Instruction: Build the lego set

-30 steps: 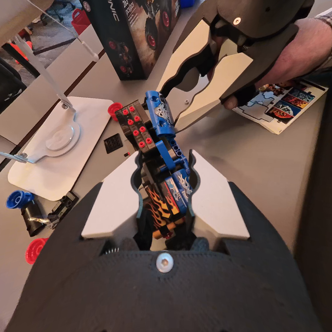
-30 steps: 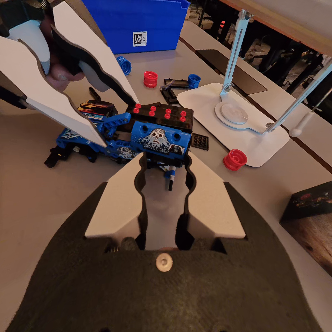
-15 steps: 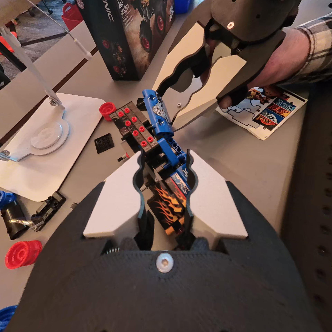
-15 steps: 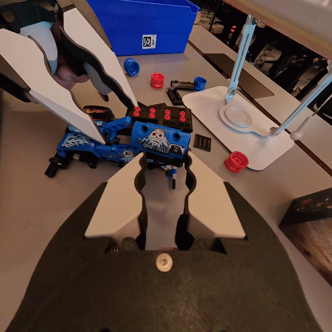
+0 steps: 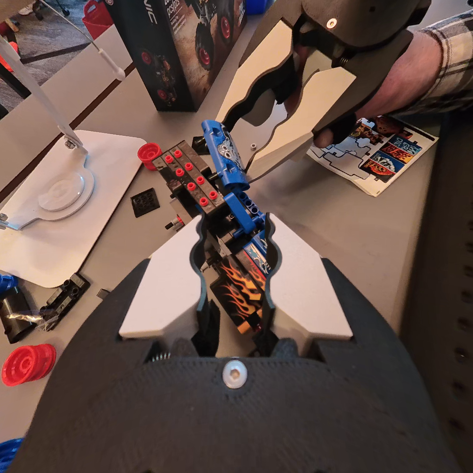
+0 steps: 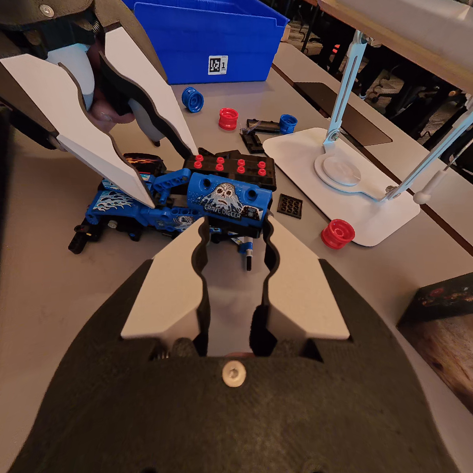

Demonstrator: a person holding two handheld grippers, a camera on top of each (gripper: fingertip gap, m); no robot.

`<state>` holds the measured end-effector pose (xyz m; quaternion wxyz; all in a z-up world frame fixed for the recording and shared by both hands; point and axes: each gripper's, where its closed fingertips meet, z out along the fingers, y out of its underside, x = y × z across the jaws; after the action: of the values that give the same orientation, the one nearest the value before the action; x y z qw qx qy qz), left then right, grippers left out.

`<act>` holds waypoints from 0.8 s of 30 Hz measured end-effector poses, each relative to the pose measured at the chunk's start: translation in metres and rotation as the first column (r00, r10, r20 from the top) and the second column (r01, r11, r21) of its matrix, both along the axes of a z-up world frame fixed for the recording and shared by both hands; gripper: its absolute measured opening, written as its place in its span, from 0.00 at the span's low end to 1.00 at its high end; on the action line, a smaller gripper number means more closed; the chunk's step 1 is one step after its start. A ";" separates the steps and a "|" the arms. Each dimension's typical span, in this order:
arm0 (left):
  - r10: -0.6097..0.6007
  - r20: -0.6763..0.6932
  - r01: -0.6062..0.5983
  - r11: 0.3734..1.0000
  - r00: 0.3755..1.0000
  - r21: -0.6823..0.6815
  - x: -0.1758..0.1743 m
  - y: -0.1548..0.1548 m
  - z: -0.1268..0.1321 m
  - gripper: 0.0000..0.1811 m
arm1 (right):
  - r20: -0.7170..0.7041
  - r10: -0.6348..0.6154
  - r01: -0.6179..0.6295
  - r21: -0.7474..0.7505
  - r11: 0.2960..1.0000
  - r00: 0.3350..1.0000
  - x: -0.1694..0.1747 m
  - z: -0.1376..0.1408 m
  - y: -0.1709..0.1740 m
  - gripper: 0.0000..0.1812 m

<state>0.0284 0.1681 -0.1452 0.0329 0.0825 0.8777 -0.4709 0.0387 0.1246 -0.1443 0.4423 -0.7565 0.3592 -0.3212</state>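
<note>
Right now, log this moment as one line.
left gripper: straddling truck model rear | right gripper: open, at its blue side panel | wheels: loose on table

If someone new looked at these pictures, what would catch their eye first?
Probably the half-built blue and black truck lying mid-table, its black block studded with red pins. The left tongs straddle its flame-decorated end, and the right tongs sit open at its blue skull panel. Loose red and blue wheels dot the table.

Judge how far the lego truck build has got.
Done: the truck body is largely assembled, blue panels and stickers on. In hand: the left gripper straddles its flame-stickered end; the right gripper is open at the skull panel. Left: wheel hubs, red and blue, lie loose.
</note>
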 end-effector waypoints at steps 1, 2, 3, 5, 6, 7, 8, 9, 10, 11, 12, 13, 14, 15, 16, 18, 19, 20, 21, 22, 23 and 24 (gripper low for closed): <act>0.000 0.000 0.000 1.000 1.000 0.000 0.000 0.000 0.000 0.24 | 0.000 0.000 0.000 0.000 1.000 1.000 0.000 0.000 0.000 0.23; -0.001 -0.002 0.001 1.000 1.000 0.000 0.000 0.000 0.000 0.24 | 0.000 -0.001 0.001 0.000 1.000 1.000 0.000 0.000 0.000 0.22; -0.001 -0.003 0.001 1.000 1.000 0.000 0.000 0.000 0.000 0.24 | 0.001 -0.002 0.002 0.000 1.000 1.000 0.000 0.000 -0.001 0.22; -0.001 -0.002 0.001 1.000 1.000 0.000 0.000 0.000 0.000 0.24 | 0.003 -0.004 0.004 0.000 1.000 1.000 0.000 0.001 -0.002 0.22; -0.001 -0.002 0.001 1.000 1.000 0.000 0.000 0.000 0.000 0.24 | 0.003 -0.005 0.005 0.000 1.000 1.000 0.000 0.001 -0.002 0.23; -0.001 -0.002 0.001 1.000 1.000 0.000 0.000 0.000 0.000 0.24 | 0.003 -0.006 0.006 0.001 1.000 1.000 0.000 0.001 -0.002 0.23; -0.001 -0.002 0.001 1.000 1.000 0.001 0.000 0.000 0.000 0.24 | 0.003 -0.006 0.006 0.000 1.000 1.000 0.000 0.001 -0.003 0.23; -0.002 0.000 0.002 1.000 1.000 0.001 0.000 0.000 0.000 0.24 | 0.002 -0.006 0.006 -0.001 1.000 1.000 0.000 0.001 -0.003 0.23; -0.002 0.002 0.002 1.000 1.000 0.002 0.000 0.000 -0.001 0.24 | 0.001 -0.005 0.005 -0.002 1.000 1.000 0.000 0.001 -0.003 0.23; -0.004 0.004 0.004 1.000 1.000 0.004 0.000 0.001 -0.001 0.24 | 0.001 -0.005 0.005 -0.003 1.000 1.000 0.000 0.001 -0.003 0.23; -0.004 0.006 0.004 1.000 1.000 0.006 0.001 0.001 -0.001 0.25 | 0.000 -0.004 0.004 -0.003 1.000 1.000 0.000 0.000 -0.002 0.23; -0.004 0.007 0.004 1.000 1.000 0.006 0.001 0.002 -0.001 0.25 | -0.001 -0.004 0.004 -0.004 1.000 1.000 0.000 0.000 -0.002 0.23; -0.005 0.007 0.005 1.000 1.000 0.004 0.001 0.002 -0.001 0.25 | -0.002 -0.004 0.004 -0.005 1.000 1.000 0.000 0.000 -0.002 0.23; -0.007 0.006 0.007 1.000 1.000 0.001 0.001 0.003 0.000 0.25 | -0.002 -0.003 0.003 -0.006 1.000 1.000 0.000 0.000 -0.002 0.23; -0.006 0.007 0.006 1.000 1.000 -0.002 0.002 0.004 0.002 0.26 | -0.002 -0.002 0.002 -0.005 1.000 1.000 -0.001 0.000 -0.002 0.23; -0.002 0.006 0.002 1.000 1.000 -0.011 0.006 0.007 0.005 0.27 | -0.001 0.000 0.000 -0.002 1.000 1.000 -0.001 0.001 -0.002 0.22; -0.006 -0.005 0.006 1.000 1.000 -0.016 0.006 0.009 0.006 0.27 | 0.000 0.000 0.000 -0.001 1.000 1.000 -0.001 0.002 -0.002 0.22; -0.014 -0.018 0.013 1.000 1.000 -0.021 0.005 0.010 0.007 0.27 | 0.000 0.001 -0.001 0.001 1.000 1.000 -0.002 0.002 -0.002 0.22; -0.016 -0.024 0.015 1.000 1.000 -0.024 0.005 0.011 0.007 0.27 | -0.001 0.002 -0.002 0.004 1.000 1.000 -0.002 0.002 -0.002 0.22; -0.014 -0.023 0.013 1.000 1.000 -0.020 0.006 0.012 0.006 0.27 | -0.002 0.004 -0.004 0.005 1.000 1.000 -0.002 0.002 -0.001 0.23; -0.012 -0.019 0.012 1.000 1.000 -0.014 0.007 0.013 0.004 0.28 | -0.003 0.006 -0.006 0.004 1.000 1.000 -0.002 0.002 -0.001 0.23; -0.014 -0.019 0.014 1.000 1.000 -0.011 0.007 0.013 0.004 0.28 | -0.006 0.009 -0.009 -0.001 1.000 1.000 -0.002 0.002 -0.001 0.22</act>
<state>0.0354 0.1809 -0.1415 0.0215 0.0840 0.8748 -0.4767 0.0365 0.1234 -0.1425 0.4423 -0.7591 0.3571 -0.3172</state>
